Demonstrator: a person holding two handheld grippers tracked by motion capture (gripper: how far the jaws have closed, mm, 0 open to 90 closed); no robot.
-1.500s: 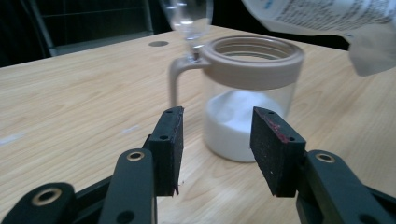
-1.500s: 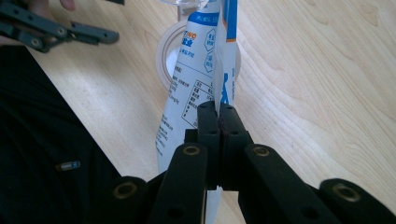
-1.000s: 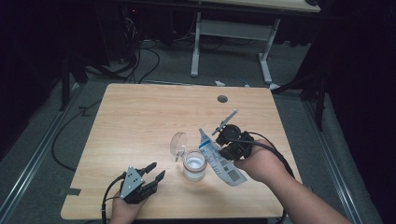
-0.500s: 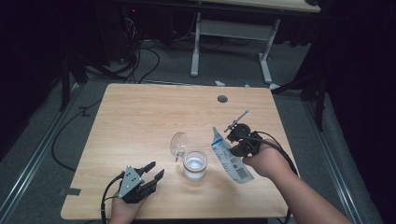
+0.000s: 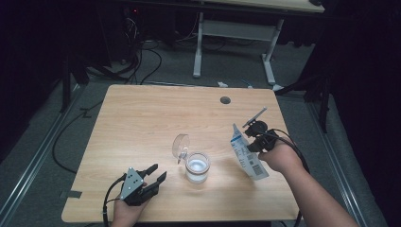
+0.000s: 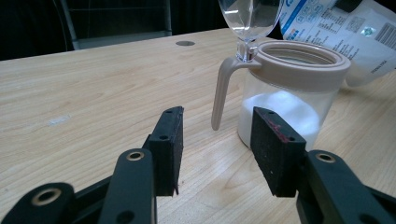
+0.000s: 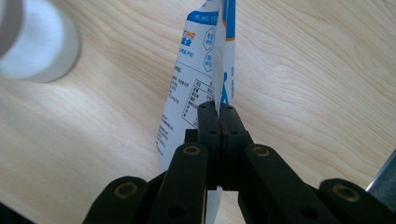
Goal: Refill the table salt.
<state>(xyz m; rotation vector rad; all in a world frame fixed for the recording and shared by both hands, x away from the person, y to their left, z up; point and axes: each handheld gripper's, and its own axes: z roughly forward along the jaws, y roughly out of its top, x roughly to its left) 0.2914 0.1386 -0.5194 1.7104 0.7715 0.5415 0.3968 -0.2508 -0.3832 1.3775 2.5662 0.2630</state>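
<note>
White powder sits in the bottom of the jar [image 5: 197, 166], which stands on the table [image 5: 142, 123] near its front edge, its clear hinged lid [image 5: 180, 145] tipped up and open. Just to the right of the jar, the pouch [image 5: 247, 155], white with blue print, hangs tilted, top corner up and lower end close to the wood. The right hand-held gripper [image 5: 251, 142] has its jaws pinched flat on the pouch's upper edge; in the right gripper view the pouch [image 7: 201, 70] runs away from the closed pads over the wood.

To the left of the jar, the left hand-held gripper [image 5: 153, 174] rests near the table's front edge with its jaws partly apart and nothing between them. In the left gripper view it points at the jar's beige handle [image 6: 222, 91].

The likely trouble is the pouch. It is gripped only by a thin edge, so it could slip or swing as it comes down, and if its mouth is open, powder could spill beside the jar. Laid too near, it might also knock the jar or its raised lid.
</note>
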